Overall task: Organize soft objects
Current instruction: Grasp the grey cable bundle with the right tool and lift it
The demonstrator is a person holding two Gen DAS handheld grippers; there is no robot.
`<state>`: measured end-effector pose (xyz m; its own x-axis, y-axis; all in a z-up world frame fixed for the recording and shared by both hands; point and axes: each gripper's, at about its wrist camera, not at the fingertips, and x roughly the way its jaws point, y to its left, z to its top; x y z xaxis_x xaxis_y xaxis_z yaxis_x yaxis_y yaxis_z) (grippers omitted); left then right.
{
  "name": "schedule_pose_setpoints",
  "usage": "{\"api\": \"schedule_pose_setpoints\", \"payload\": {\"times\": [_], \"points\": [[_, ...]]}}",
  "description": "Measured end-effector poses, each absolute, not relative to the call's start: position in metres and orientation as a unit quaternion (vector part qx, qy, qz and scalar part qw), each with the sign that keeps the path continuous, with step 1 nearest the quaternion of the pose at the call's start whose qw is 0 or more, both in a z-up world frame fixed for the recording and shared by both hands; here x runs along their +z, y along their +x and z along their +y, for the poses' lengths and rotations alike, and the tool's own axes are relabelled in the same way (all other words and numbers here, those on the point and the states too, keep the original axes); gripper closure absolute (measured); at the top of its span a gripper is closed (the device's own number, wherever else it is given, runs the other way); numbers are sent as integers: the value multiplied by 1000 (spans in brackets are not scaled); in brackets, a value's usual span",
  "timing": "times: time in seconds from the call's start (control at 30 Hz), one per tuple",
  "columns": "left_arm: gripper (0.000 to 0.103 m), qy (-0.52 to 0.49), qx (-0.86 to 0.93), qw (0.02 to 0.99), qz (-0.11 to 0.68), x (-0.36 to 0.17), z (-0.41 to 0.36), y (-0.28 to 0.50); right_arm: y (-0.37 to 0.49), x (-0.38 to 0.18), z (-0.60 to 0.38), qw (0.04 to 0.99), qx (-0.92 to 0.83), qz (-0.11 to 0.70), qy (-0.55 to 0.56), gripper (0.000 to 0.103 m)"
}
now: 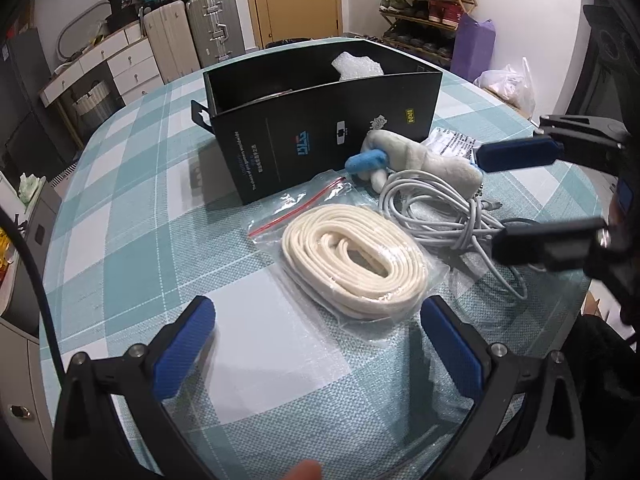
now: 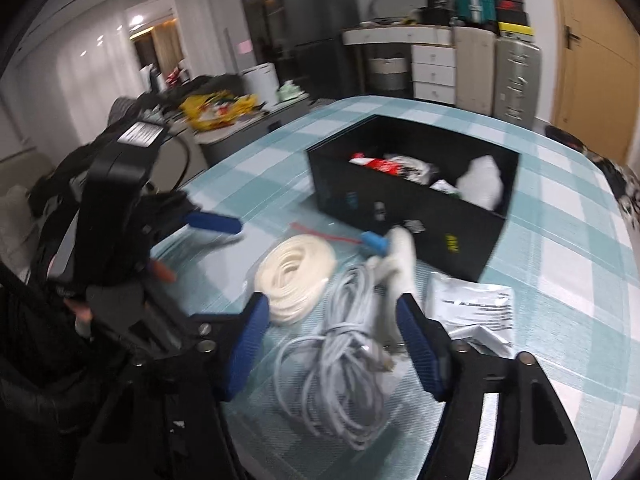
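The left gripper stands spread wide over the checked tablecloth, nothing between its pads, just short of the bagged white rope coil. The right gripper is parted with the grey cable bundle between its fingers, pads not pressing. A plush toy lies against the black box.

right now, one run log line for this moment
stage: sorting | left gripper: open, near bagged rope | right gripper: open over grey cable | box: partly filled
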<state>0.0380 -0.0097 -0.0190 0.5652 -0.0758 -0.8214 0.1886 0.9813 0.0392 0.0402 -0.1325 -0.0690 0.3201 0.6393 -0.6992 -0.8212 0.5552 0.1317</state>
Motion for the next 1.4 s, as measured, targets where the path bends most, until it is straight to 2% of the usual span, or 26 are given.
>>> {"api": "schedule_pose_setpoints", "payload": {"times": [0.43,0.83,0.9,1.03,1.2,1.4], "points": [[0,59,-76,881,463,-20,-8,39,39,-96,-117,779,451,406,-156,37],[0,62,-78,879,466,-22,-10,39,37,-111,-104,773,452,407,-183,35],[0,64,-79,879,466,-23,-11,38,35,-112,-102,771,457,402,-187,40],[0,64,-82,879,465,-22,-13,37,28,-111,-100,771,462,389,-200,45],[0,62,-90,880,462,-19,-13,36,26,-105,-104,775,469,375,-195,59],[0,51,-95,881,460,-16,-10,36,27,-94,-113,783,471,359,-190,68]]}}
